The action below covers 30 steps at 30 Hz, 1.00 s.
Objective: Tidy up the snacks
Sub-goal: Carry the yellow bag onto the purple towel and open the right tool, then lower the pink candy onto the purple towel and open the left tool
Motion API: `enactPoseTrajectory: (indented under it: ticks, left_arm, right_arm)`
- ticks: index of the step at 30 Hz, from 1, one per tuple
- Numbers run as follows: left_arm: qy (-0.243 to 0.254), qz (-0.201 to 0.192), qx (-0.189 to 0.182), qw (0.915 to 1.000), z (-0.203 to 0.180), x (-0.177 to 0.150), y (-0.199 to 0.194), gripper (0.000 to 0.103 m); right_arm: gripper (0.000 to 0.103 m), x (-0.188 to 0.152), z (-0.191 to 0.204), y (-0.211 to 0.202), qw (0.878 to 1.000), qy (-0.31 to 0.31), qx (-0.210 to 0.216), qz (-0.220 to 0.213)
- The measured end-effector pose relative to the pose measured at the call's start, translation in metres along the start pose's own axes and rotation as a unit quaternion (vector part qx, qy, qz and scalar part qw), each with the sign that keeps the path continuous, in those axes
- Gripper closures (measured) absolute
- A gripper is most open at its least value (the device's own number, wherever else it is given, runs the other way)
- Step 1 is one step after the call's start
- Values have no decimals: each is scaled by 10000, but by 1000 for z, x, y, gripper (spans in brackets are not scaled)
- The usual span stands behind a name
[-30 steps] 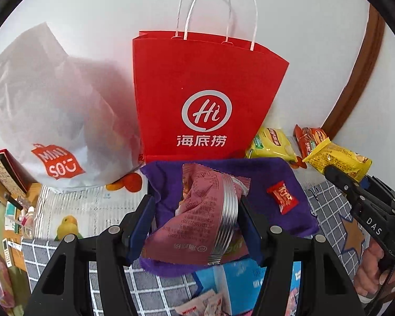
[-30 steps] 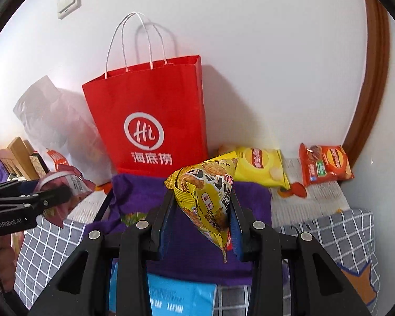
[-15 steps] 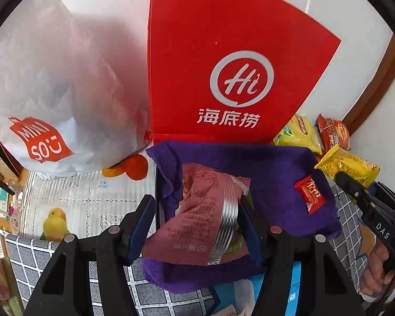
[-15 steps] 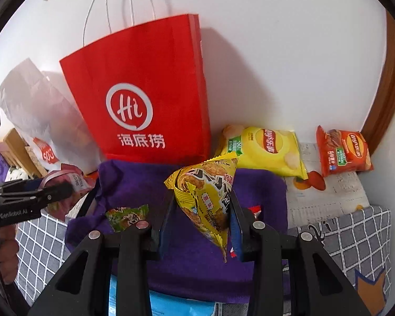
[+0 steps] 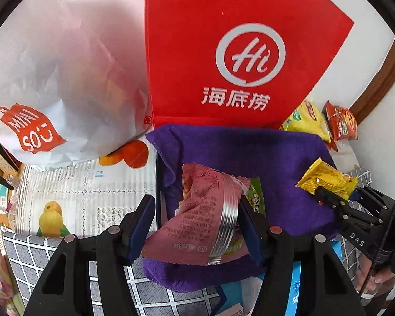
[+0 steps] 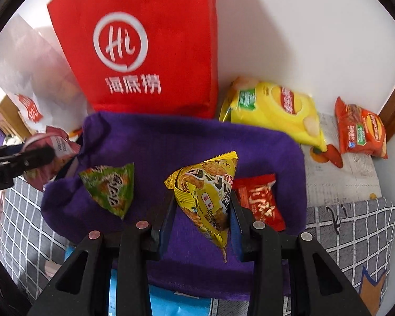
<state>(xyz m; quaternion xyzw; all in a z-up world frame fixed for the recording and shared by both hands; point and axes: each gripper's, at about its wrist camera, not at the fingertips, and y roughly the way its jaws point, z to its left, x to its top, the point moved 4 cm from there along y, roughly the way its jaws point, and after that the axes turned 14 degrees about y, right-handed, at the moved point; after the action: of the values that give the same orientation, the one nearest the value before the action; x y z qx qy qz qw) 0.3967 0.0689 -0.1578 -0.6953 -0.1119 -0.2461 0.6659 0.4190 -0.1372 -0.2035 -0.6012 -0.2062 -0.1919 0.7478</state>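
Snacks are up in both grippers right now, and both hang over the purple fleece cloth [image 6: 171,142] spread at the middle of the scene. The left gripper [image 5: 197,226] has its jaws about half apart and clamped on a crinkled pink foil snack packet [image 5: 202,221] with a silver ribbed seam; the packet fills the gap and sags out below the pads. Seen from the right wrist view, that same left gripper [image 6: 39,155] comes in from nine o'clock with the pink packet at the cloth's left edge.

The right gripper [image 6: 201,210] is nearly closed, pinching a yellow triangular snack pouch [image 6: 205,197], which stands point-up between the blue pads, tail dangling at six o'clock. From the left wrist view the right gripper [image 5: 329,197] enters at three o'clock, pouch tip aimed toward ten o'clock, a hand [image 5: 374,276] on its handle.

On the cloth itself lie a green triangular snack pouch [image 6: 110,189] at nine o'clock of the yellow one, and a small red sweet wrapper [image 6: 260,200] just beside it at three o'clock. Behind the cloth, at twelve o'clock, a red paper carrier bag [image 6: 144,47] stands against the wall, a white crumpled plastic bag [image 5: 60,79] to its left. Toward two o'clock a big yellow crisp bag [image 6: 273,110] and an orange crisp bag [image 6: 360,131] lie near the wall, well apart from the cloth's snacks.
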Motion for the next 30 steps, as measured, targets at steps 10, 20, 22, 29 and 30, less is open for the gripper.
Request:
enactPoseTrajectory:
  ticks: [10, 20, 22, 29, 30]
  left_arm:
    - [76, 231, 15, 9997, -8, -3, 17, 43]
    - [131, 310, -179, 9993, -24, -5, 26, 43]
    - [157, 304, -186, 9992, -26, -5, 26, 43]
    - [184, 369, -246, 9988, -31, -6, 32, 42]
    - [193, 378, -241, 9988, -32, -6, 33, 42]
  right_arm:
    - [66, -6, -1, 16, 9997, -33, -118, 213]
    - [65, -5, -3, 20, 9995, -21, -140, 277]
    - [62, -5, -3, 19, 9995, -48, -143, 293]
    - [44, 3, -3, -7, 10000, -52, 49, -69]
    - [43, 5, -4, -13, 9998, -31, 87, -156]
